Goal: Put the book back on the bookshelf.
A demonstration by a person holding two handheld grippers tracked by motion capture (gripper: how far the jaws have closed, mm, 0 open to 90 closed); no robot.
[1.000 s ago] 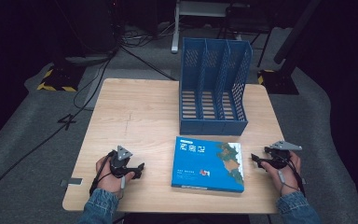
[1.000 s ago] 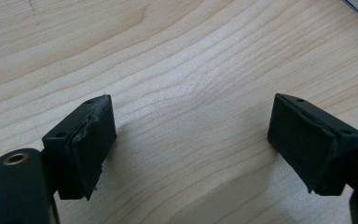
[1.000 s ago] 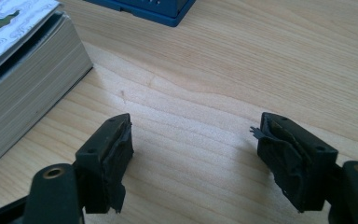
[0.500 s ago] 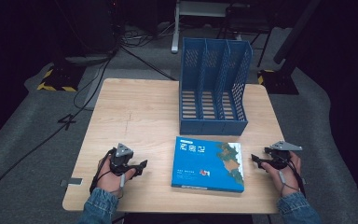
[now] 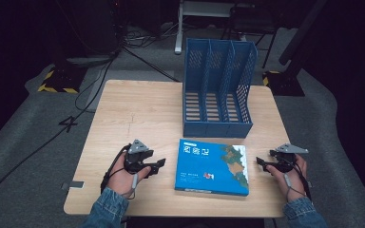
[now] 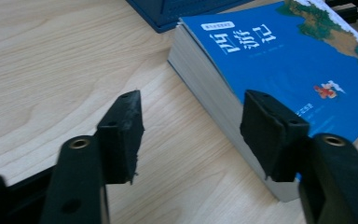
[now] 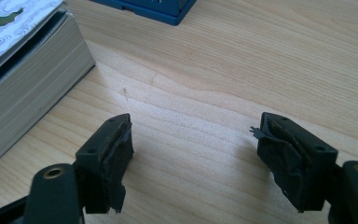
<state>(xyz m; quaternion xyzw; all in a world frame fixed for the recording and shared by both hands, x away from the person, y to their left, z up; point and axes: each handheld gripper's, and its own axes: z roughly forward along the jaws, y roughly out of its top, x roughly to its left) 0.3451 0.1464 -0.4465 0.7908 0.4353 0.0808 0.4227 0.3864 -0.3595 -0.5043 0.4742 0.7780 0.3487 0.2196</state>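
Left tool (image 5: 160, 163) raised beside book (image 5: 213, 166), jaws just narrowing, nothing between

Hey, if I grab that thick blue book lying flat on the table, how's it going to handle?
The blue book looks thick, so probably heavy for one gripper. Its soft cover may flex and the page block sag if pinched at an edge. The glossy-looking cover could be slippery.

Count, tabletop:
1 thick blue paperback book (image 5: 212, 167), 1 blue perforated plastic file rack (image 5: 218, 88) w/ 3 slots, 1 light wooden table (image 5: 138, 114), 2 black handheld two-jaw grippers – left (image 5: 158, 163), right (image 5: 260, 163).
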